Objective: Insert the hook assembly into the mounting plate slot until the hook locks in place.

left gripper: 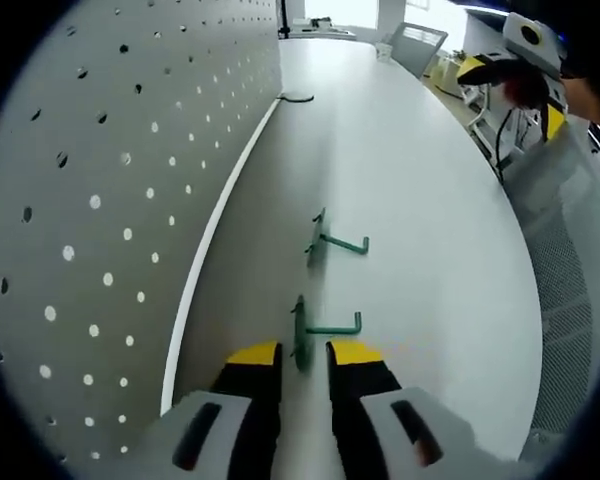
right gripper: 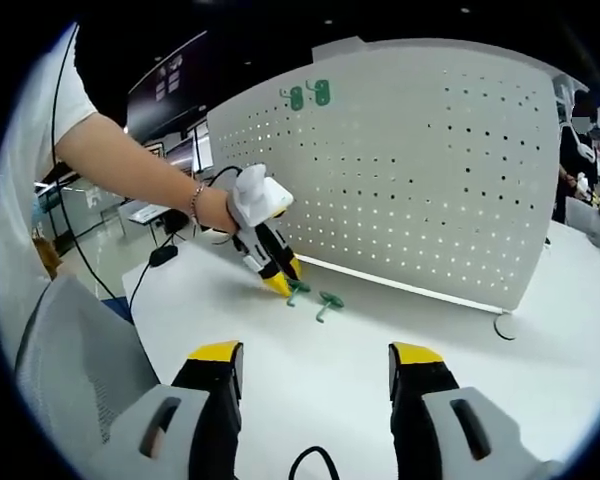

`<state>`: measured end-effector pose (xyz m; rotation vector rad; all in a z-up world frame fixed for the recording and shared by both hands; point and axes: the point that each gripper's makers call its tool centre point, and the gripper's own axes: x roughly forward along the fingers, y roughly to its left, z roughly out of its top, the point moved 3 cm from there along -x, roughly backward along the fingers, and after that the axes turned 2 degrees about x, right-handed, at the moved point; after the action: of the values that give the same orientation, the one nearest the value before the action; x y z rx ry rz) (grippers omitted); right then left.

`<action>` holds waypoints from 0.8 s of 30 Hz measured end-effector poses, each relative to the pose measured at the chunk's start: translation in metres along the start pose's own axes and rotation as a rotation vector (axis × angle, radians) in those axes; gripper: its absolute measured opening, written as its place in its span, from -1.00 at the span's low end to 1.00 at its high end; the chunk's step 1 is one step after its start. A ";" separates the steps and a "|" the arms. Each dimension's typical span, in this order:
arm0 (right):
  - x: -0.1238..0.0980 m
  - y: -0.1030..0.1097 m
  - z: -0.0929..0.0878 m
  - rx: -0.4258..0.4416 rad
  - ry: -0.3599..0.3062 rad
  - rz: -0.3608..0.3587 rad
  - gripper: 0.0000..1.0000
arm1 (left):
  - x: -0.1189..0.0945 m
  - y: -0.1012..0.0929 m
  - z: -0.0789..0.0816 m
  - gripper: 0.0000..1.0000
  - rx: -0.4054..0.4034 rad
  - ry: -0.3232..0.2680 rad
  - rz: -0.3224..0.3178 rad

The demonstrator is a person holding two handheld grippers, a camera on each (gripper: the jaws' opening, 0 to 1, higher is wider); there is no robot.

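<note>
Left gripper view: the pegboard (left gripper: 100, 200) stands along the left edge of the white table (left gripper: 420, 220). My left gripper (left gripper: 302, 352) has its yellow-tipped jaws close together on either side of the near green hook (left gripper: 320, 332), at its flat plate; I cannot tell whether they actually clamp it. The second green hook (left gripper: 332, 242) lies just beyond, on the table, apart from the first. A dark curved piece (left gripper: 298, 98) lies far back at the board's foot.

Right gripper view: my right gripper (right gripper: 316, 358) is wide apart and holds nothing, hovering over the table well short of both hooks. My left hand (right gripper: 212, 208) holds the left gripper down at them.
</note>
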<state>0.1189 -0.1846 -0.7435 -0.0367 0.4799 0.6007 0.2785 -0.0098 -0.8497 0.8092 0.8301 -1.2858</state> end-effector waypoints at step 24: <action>-0.002 -0.002 0.000 0.002 -0.006 -0.004 0.13 | -0.001 0.004 0.001 -0.92 0.026 0.022 0.051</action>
<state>0.1185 -0.1871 -0.7427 -0.0342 0.4750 0.5960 0.2825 -0.0095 -0.8487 0.8620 0.8068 -1.2465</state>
